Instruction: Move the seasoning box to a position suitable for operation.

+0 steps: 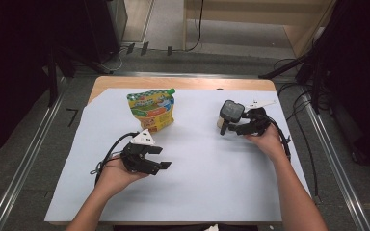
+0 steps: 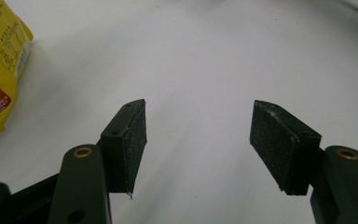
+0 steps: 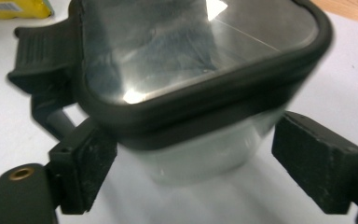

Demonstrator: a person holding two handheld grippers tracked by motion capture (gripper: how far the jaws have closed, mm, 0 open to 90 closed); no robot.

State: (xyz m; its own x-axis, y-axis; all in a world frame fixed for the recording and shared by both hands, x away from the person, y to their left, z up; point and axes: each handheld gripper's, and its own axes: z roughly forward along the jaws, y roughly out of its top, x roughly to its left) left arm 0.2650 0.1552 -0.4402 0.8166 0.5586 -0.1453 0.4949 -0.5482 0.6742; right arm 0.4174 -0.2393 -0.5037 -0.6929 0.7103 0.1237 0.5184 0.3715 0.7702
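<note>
Container (image 3: 200, 84), clear-walled with dark clip lid, stands near the white sheet's (image 1: 212, 192) far right edge. Right gripper (image 3: 193, 177) jaws apart, flanking its body, right pad off the wall. Likely light, rigid, slick; grip below lid rim. Left gripper (image 2: 198, 140) jaws apart, empty.

Container (image 3: 200, 154) — clear plastic with a glossy lid (image 3: 200, 51); pouch (image 1: 151, 111) shiny foil; table cover (image 1: 207, 173) matt paper.
</note>
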